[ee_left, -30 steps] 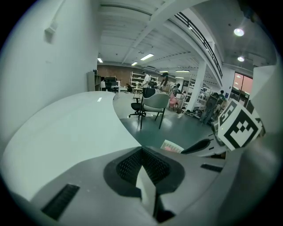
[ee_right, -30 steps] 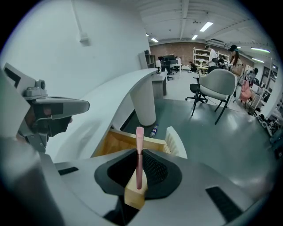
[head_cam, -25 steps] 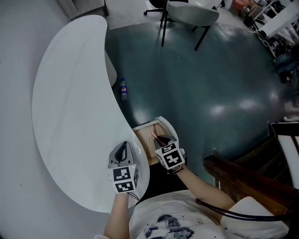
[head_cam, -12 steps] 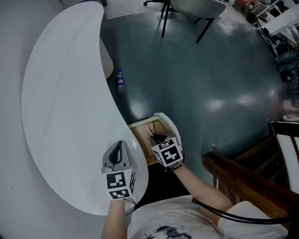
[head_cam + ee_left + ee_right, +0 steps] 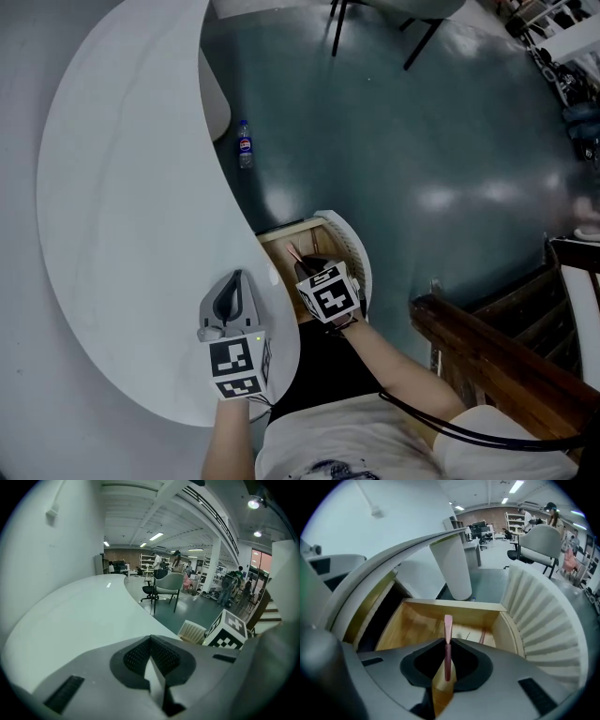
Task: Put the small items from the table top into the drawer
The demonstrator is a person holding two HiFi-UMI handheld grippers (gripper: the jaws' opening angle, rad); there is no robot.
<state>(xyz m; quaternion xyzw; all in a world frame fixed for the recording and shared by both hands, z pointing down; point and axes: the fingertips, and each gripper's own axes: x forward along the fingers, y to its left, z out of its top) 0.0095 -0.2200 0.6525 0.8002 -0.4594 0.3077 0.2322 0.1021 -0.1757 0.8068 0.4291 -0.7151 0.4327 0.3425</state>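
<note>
My right gripper [image 5: 308,266] hangs over the open wooden drawer [image 5: 281,246], shut on a thin pink stick [image 5: 448,631] that points forward and down into the drawer [image 5: 417,620]. Another thin reddish item [image 5: 482,635] lies on the drawer floor near the far right corner. The drawer's ribbed white front [image 5: 539,620] curves along the right. My left gripper [image 5: 232,279] rests over the white curved table [image 5: 122,187] just left of the drawer, jaws together with nothing between them [image 5: 151,641]. No small items show on the table top [image 5: 84,606].
A plastic bottle [image 5: 245,145] stands on the dark floor beside the white table leg [image 5: 214,103]. A grey chair [image 5: 166,585] stands farther off. Dark wooden furniture [image 5: 487,356] lies at the right, behind my right arm.
The head view has shifted a little. The right gripper stays over the drawer with the stick in its jaws; the left gripper has drifted slightly left on the table.
</note>
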